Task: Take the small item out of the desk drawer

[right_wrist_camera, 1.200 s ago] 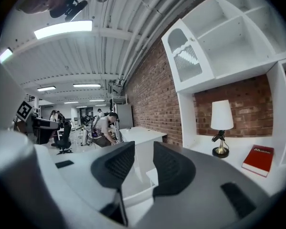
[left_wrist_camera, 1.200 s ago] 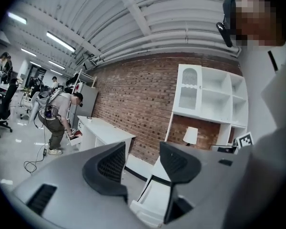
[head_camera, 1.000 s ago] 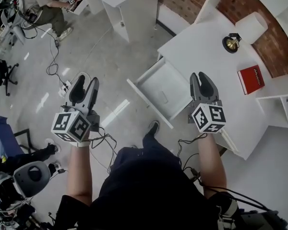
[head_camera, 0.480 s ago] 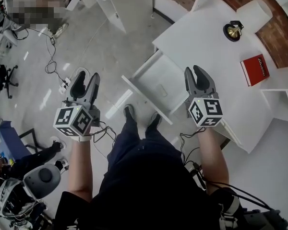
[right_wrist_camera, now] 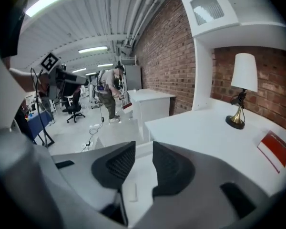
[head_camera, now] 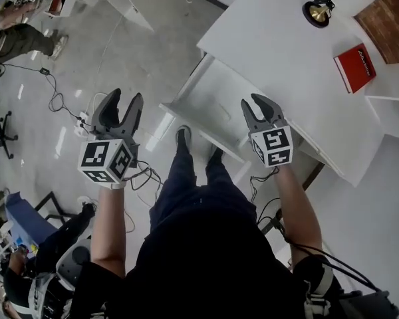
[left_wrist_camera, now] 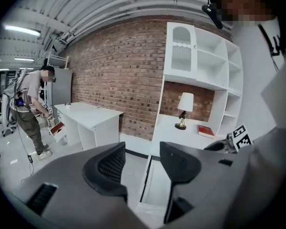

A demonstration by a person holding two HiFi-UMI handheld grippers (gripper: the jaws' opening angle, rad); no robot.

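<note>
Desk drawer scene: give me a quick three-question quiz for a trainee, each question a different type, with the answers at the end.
1. True or false: the desk drawer is shut.
2. What lies on the desk near the lamp? A) a red book B) a blue mug C) a keyboard
3. Which is nearer the drawer: the left gripper or the right gripper?
Key: 1 false: it stands pulled open, with the small white item lying inside. 2 A. 3 the right gripper; its jaws are apart and hold nothing.
</note>
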